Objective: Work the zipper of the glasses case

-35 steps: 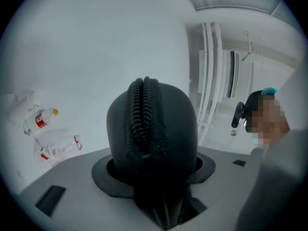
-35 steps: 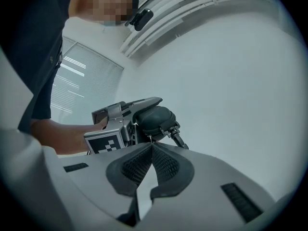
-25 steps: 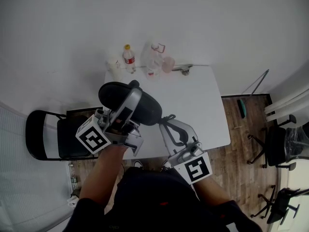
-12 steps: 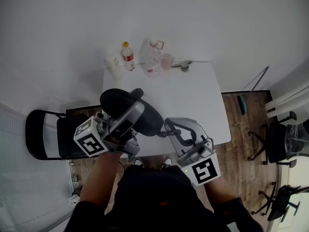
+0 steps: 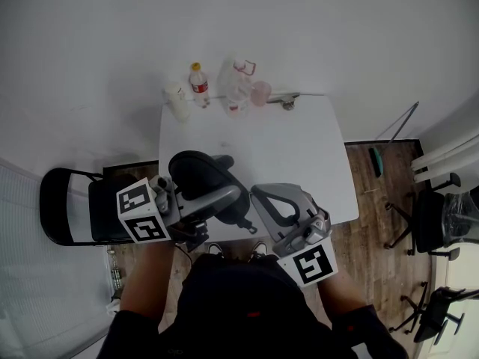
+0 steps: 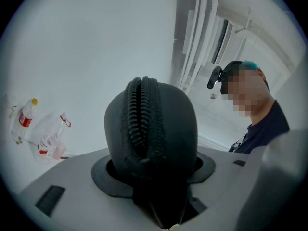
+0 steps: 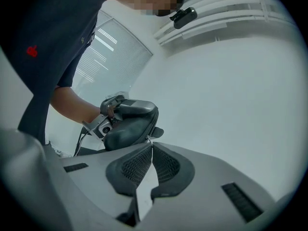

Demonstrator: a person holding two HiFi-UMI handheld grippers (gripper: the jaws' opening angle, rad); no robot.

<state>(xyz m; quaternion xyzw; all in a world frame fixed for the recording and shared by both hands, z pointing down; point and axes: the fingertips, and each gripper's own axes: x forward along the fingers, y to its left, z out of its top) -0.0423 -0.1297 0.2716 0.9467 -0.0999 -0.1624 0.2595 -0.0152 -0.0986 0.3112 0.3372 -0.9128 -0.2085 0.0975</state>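
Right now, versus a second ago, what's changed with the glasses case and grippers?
The left gripper, still clamped on the glasses case, has brought it nearer the person, toward the near edge of the table. The right gripper stays shut at the case's end; the bottles have not moved.

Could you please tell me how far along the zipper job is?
Done: the left gripper clamps the black oval glasses case. In hand: the shut right gripper has its tips at the zipper pull. Left: the zipper teeth look meshed, so running it remains.
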